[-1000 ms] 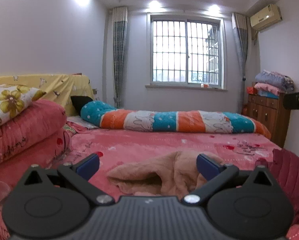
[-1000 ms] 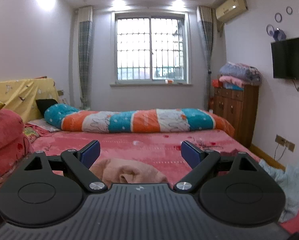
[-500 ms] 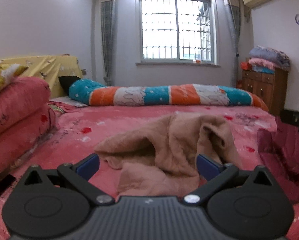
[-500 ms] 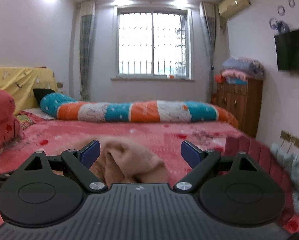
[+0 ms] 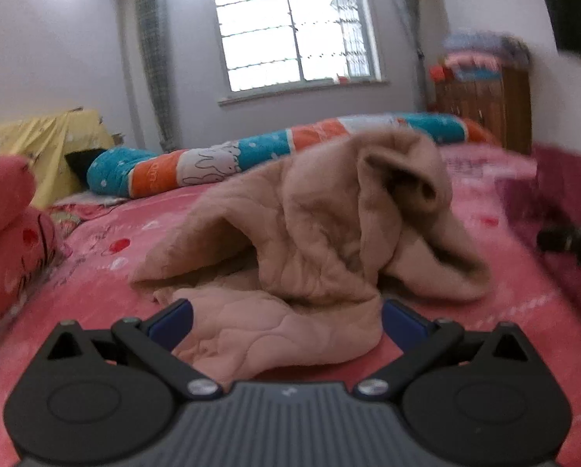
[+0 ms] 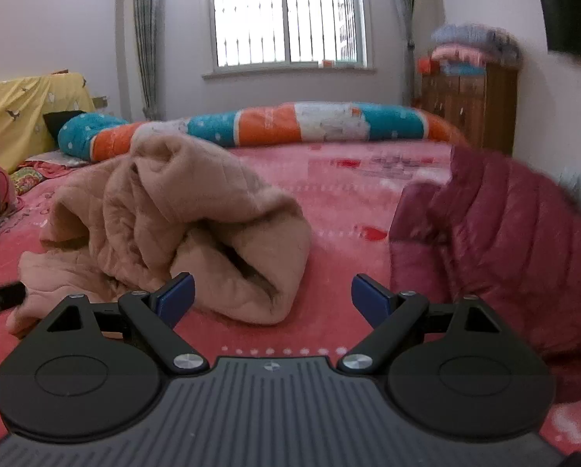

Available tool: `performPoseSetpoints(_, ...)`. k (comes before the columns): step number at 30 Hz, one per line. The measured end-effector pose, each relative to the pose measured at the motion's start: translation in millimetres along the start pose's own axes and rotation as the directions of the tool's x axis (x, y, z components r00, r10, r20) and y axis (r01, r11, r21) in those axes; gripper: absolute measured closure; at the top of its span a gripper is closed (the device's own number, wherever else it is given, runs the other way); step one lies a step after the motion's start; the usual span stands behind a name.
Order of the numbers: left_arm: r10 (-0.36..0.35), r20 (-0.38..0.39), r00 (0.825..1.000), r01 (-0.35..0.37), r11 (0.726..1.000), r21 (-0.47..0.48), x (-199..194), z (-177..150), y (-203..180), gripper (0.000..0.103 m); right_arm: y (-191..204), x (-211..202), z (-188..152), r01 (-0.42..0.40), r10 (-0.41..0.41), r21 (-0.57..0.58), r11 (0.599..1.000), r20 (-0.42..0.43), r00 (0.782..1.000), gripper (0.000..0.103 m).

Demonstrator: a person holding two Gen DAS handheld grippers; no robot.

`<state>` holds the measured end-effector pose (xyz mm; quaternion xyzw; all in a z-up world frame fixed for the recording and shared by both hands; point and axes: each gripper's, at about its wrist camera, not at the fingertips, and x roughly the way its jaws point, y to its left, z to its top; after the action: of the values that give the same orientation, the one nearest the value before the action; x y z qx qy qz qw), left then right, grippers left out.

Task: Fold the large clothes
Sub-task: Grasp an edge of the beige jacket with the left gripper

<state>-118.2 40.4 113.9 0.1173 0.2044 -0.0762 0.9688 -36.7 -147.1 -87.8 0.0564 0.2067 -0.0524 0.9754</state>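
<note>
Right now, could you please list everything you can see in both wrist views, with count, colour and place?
Quilted garment: one, tan, crumpled mid-bed.
Padded jacket: one, maroon, right of the tan garment.
Bed sheet: one, pink, under both.
Rolled quilt: one, teal, orange and white, along the far edge of the bed.
Cabinet: one, brown wood, right wall, folded bedding on top.
Window: one, barred, far wall.
Left gripper: open, at the tan garment's near edge.
Right gripper: open, holding nothing.
</note>
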Motion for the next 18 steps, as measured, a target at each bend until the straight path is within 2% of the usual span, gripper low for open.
performPoseSetpoints(7, 0.023, -0.061, 0.998, -0.011, 0.984, 0.180, 45.6, -14.3, -20.7, 0.001, -6.1, 18.8, -7.5, -0.049, 0.049, 0.000, 0.999, -0.072, 0.996, 0.000)
performPoseSetpoints(12, 0.098, -0.077, 0.992, -0.064, 0.930, 0.363, 69.5, -27.1, -29.5, 0.001, -18.5, 35.6, -5.2, -0.075, 0.082, 0.060, 0.995, -0.130, 0.988, 0.000)
performPoseSetpoints(14, 0.124, -0.081, 0.989, -0.078, 0.899, 0.432, 76.8, -32.2, -32.5, 0.001, -23.3, 40.3, -3.6, -0.076, 0.089, 0.087, 0.993, -0.145, 0.985, 0.000)
performPoseSetpoints(18, 0.137, -0.081, 0.987, -0.078, 0.861, 0.502, 87.1, -36.7, -38.4, 0.001, -29.2, 42.1, -3.5, -0.081, 0.104, 0.136, 0.987, -0.171, 0.980, 0.000)
